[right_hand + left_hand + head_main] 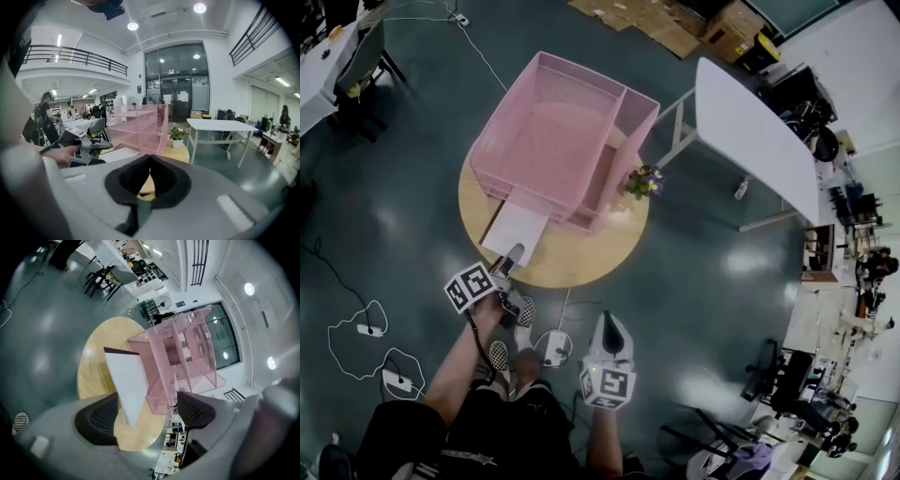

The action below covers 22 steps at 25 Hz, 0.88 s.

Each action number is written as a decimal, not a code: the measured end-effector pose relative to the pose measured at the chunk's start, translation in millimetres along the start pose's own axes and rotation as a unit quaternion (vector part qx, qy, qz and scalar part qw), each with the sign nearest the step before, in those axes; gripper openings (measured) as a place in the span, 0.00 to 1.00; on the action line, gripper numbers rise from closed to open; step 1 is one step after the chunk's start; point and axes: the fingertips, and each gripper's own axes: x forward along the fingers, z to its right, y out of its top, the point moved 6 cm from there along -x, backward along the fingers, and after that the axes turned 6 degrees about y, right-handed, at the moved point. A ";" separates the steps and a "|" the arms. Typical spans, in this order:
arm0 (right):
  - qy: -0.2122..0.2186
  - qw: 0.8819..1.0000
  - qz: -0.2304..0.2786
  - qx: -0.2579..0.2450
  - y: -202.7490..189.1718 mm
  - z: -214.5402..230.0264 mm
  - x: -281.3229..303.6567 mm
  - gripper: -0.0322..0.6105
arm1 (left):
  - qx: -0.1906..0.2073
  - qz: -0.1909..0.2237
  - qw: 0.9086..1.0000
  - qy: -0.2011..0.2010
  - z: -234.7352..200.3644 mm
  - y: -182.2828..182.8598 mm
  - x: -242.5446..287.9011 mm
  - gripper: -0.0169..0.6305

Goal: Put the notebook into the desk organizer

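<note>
Notebook (pixel 517 234) first: in the head view it lies flat on the round table (pixel 581 255), its far end meeting the open front of the pink desk organizer (pixel 639 122) and its near end pointing toward you. It looks to run under the lowest tier, but how far in cannot be told from above. Your left gripper (pixel 514 258) sits right at that near end, which suits a push along the table rather than a lift. Your right gripper (pixel 614 330) hangs back off the table edge, well apart from everything. A small flower pot (pixel 644 181) stands just beside the organizer's right corner, so keep the notebook's path straight.

In the left gripper view, your jaws stand wide apart. The notebook (pixel 129 385) reaches in between them, close to the left one of the pads (pixel 101 416), yet neither pad presses on it. The organizer (pixel 187 357) rises just past it, its shelves open toward you.

In the right gripper view, the right gripper (pixel 149 176) has its jaws closed together with nothing between them; only a sliver of table shows through. Ahead you see the organizer (pixel 140 124), the notebook (pixel 118 153) low before it, and the left gripper (pixel 79 145) alongside. I judge the insertion to be unfinished, since much of the notebook is outside.
</note>
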 end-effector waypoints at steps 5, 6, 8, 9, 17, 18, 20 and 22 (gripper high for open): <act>0.001 1.000 0.014 -0.005 4.5 -9.6 -16.7 0.06 | 0.011 -0.005 1.000 -0.002 -5.2 -3.9 -12.3 0.62; 0.001 1.000 0.014 -0.005 3.6 -10.1 -19.7 0.06 | 0.012 -0.004 1.000 -0.004 -4.9 -3.9 -13.1 0.62; -0.001 1.000 0.013 -0.003 0.9 -10.1 -24.0 0.06 | 0.017 -0.003 1.000 -0.009 -2.1 -2.9 -13.9 0.62; -0.003 1.000 0.012 -0.003 -0.6 -9.6 -25.2 0.06 | 0.019 -0.003 1.000 -0.011 -0.7 -2.4 -13.5 0.62; -0.014 1.000 0.007 0.006 -7.7 -0.5 -26.4 0.06 | 0.019 -0.005 1.000 -0.021 4.1 -4.0 -6.0 0.62; -0.014 1.000 0.006 0.007 -8.0 1.9 -24.7 0.06 | 0.020 -0.005 1.000 -0.022 6.1 -3.5 -2.9 0.62; -0.016 1.000 0.002 0.010 -8.9 6.0 -21.0 0.06 | 0.021 -0.006 0.999 -0.024 9.3 -2.4 3.2 0.62; -0.017 1.000 -0.002 0.013 -9.7 9.4 -15.9 0.06 | 0.020 -0.007 1.000 -0.023 11.0 -1.0 9.5 0.62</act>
